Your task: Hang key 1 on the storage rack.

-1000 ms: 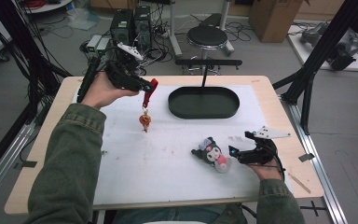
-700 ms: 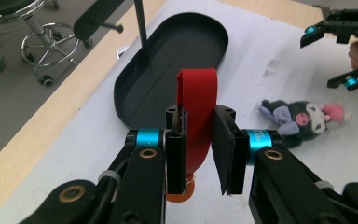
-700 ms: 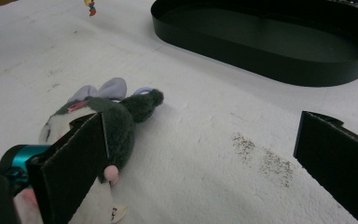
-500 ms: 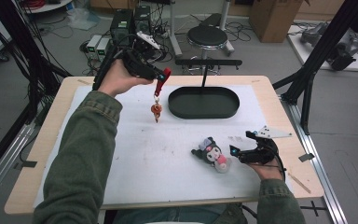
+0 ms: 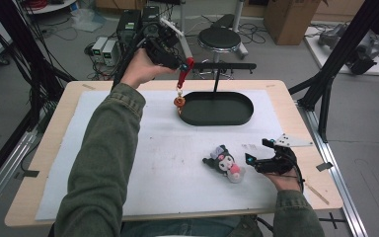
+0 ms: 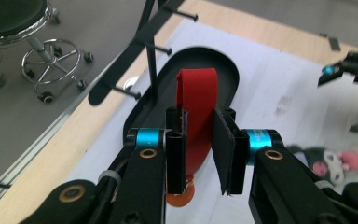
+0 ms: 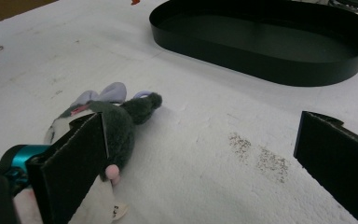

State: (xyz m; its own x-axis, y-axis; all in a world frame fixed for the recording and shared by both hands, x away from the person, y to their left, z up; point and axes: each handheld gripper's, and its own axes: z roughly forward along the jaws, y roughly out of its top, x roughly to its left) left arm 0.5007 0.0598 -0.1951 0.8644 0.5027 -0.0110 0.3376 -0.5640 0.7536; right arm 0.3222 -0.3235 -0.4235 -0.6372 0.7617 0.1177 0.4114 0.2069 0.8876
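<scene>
Red-strap charm hangs by its strap from the clamped left gripper, raised at the black tray's left end near the hook stand, likely for hanging; right gripper rests wide open, empty, beside the plush toy.

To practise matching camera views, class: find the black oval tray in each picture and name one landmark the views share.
High view: black oval tray upper middle.
Left gripper view: behind the red strap, centre.
Right gripper view: top right.
Shared landmark: plush toy, nearer than the tray.
</scene>
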